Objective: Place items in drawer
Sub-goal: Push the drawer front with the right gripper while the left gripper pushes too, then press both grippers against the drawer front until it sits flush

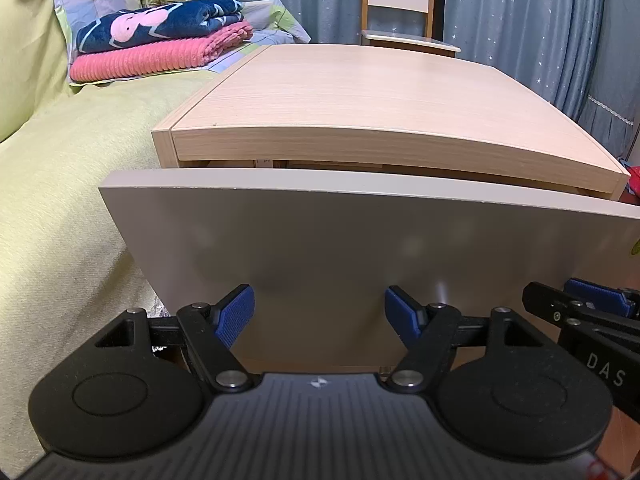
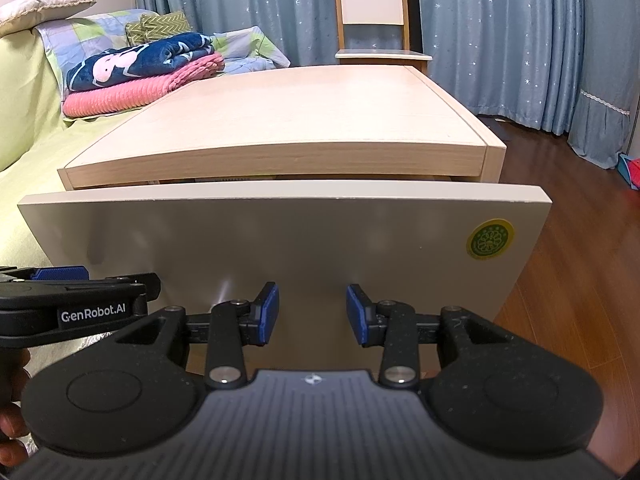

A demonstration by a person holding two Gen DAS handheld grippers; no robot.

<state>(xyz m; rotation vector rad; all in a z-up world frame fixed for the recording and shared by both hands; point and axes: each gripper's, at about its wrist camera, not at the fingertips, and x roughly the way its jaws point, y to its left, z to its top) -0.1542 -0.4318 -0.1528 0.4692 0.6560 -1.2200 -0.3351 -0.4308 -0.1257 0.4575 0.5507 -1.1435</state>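
A light wood nightstand (image 1: 360, 92) (image 2: 288, 120) stands against the bed. Its top drawer, with a grey-white front (image 1: 360, 248) (image 2: 280, 240), is pulled out a little, leaving a narrow gap under the top. My left gripper (image 1: 320, 316) is open, its blue pads close to the lower drawer front, nothing between them. My right gripper (image 2: 312, 312) is also open and empty, close to the same front. Each gripper shows at the edge of the other's view, the right gripper (image 1: 592, 308) and the left gripper (image 2: 72, 296). The drawer's inside is hidden.
A green-covered bed (image 1: 60, 200) lies left, with folded pink and blue blankets (image 1: 160, 40) (image 2: 136, 72). A wooden chair (image 2: 372, 20) and blue starred curtains (image 2: 500, 32) stand behind. Wood floor (image 2: 580, 240) spreads to the right. A round green sticker (image 2: 489, 239) marks the drawer front. A hand (image 2: 12, 420) shows lower left.
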